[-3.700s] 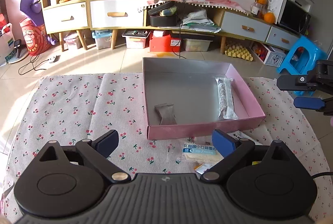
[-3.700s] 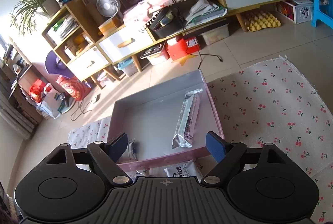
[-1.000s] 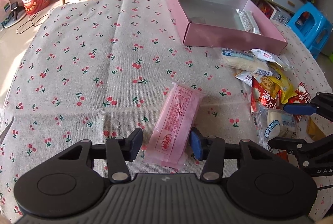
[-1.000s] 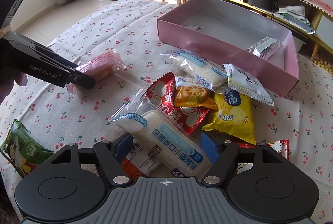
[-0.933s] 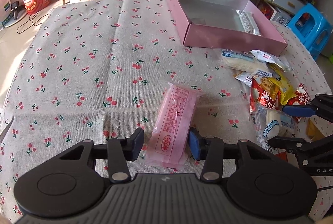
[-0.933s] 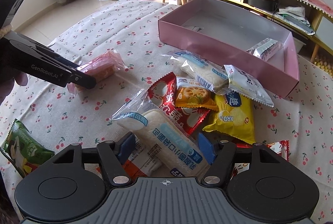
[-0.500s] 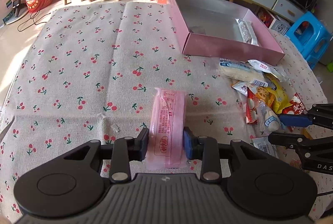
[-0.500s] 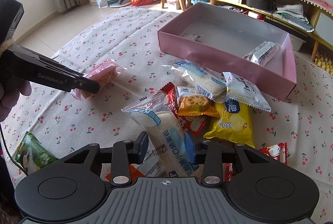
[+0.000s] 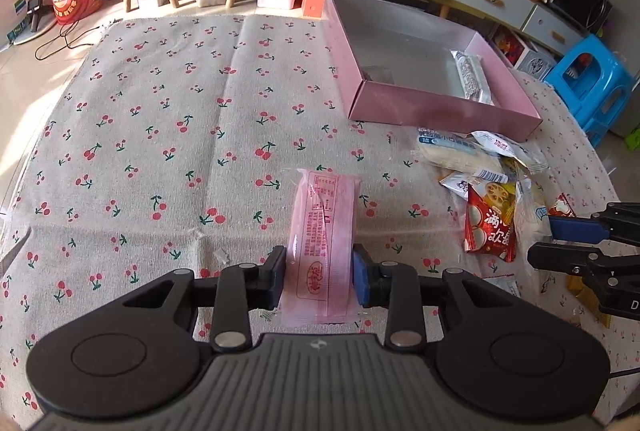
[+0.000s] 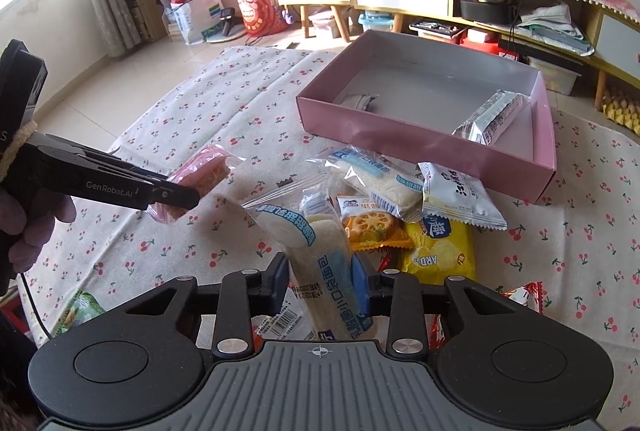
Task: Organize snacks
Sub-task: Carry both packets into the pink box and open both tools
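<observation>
My left gripper is shut on the near end of a pink snack packet, which sticks out forward over the cherry-print cloth. In the right wrist view the same left gripper holds that pink packet just off the cloth. The jaws of my right gripper are closing, and their pads press on a white bread packet with blue print, raised above the snack pile. The pink box stands behind the pile, with a silver packet lying against its right wall.
A heap of loose snacks lies on the cloth in front of the pink box. A green packet lies at the near left table edge. A blue stool stands beside the table; cabinets line the far wall.
Both grippers closed onto their packets. The pink packet straightened between the left fingers, and the white bread packet rose off the pile and swung upright in the right gripper.
</observation>
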Demonstrator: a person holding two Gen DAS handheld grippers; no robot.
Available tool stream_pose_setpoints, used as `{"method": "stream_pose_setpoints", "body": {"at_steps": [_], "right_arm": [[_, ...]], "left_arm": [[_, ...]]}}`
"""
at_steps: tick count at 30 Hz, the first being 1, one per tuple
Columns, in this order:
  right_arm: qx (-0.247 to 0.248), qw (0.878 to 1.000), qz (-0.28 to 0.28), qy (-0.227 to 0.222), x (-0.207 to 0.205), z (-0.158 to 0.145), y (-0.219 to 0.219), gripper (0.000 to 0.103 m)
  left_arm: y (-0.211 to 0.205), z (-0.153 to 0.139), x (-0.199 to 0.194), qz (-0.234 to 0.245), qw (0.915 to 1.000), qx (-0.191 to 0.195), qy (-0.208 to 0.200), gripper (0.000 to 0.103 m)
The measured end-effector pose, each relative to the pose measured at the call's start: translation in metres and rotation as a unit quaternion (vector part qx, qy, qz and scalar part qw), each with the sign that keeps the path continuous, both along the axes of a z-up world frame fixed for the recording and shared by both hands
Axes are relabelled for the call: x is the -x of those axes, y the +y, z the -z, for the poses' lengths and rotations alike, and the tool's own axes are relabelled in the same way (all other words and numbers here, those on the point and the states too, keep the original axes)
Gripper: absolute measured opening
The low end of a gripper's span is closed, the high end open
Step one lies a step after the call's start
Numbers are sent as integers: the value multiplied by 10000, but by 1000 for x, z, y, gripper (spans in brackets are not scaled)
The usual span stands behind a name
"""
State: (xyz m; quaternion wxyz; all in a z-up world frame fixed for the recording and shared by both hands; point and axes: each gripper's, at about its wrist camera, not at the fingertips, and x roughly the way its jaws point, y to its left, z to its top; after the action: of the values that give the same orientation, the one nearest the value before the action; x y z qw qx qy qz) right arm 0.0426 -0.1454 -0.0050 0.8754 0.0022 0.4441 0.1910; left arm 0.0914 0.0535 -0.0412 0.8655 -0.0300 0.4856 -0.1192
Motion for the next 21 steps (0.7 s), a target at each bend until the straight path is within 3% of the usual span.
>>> {"method": "stream_pose_setpoints", "body": {"at_steps": [21], "right_arm": [[-630, 9959, 646, -57, -15, -14, -14, 27]], "left_arm": [[-8, -6, -2, 4, 9999, 44, -116, 31]]}}
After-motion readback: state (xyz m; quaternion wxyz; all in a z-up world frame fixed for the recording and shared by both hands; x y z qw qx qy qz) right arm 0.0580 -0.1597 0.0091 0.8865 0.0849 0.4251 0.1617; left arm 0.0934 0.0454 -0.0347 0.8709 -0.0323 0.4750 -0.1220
